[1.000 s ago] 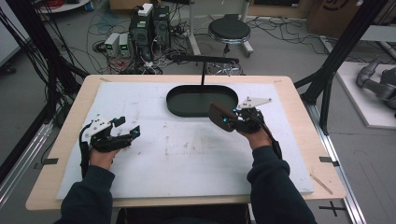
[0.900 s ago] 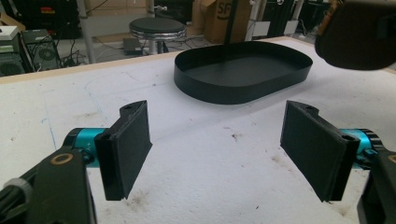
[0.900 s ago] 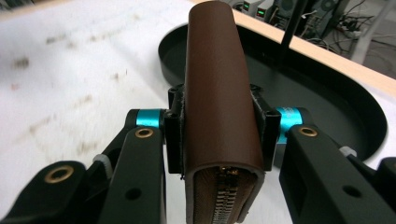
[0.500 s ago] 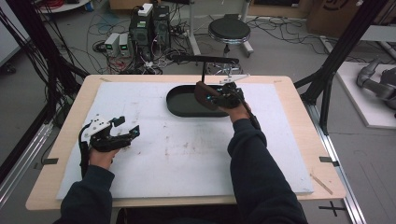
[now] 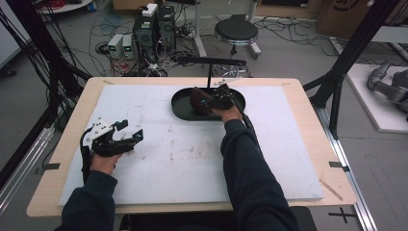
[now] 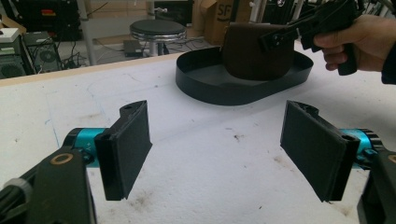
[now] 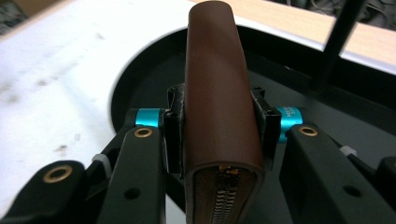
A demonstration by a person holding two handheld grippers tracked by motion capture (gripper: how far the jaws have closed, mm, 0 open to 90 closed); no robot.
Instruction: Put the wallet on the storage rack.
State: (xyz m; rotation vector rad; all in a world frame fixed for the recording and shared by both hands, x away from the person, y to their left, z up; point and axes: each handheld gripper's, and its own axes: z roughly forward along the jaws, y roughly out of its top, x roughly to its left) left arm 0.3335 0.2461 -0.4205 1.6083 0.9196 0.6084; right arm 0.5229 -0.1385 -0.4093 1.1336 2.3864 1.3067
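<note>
Left hand-held gripper [image 5: 129, 131] rests on the white worktop [image 5: 168, 159], jaws spread wide and empty — right hand-held gripper [image 5: 208, 102] clamps a brown zippered wallet [image 7: 219, 107] edge-up above the black oval tray [image 5: 179, 103] — wallet gripped on both faces.
</note>
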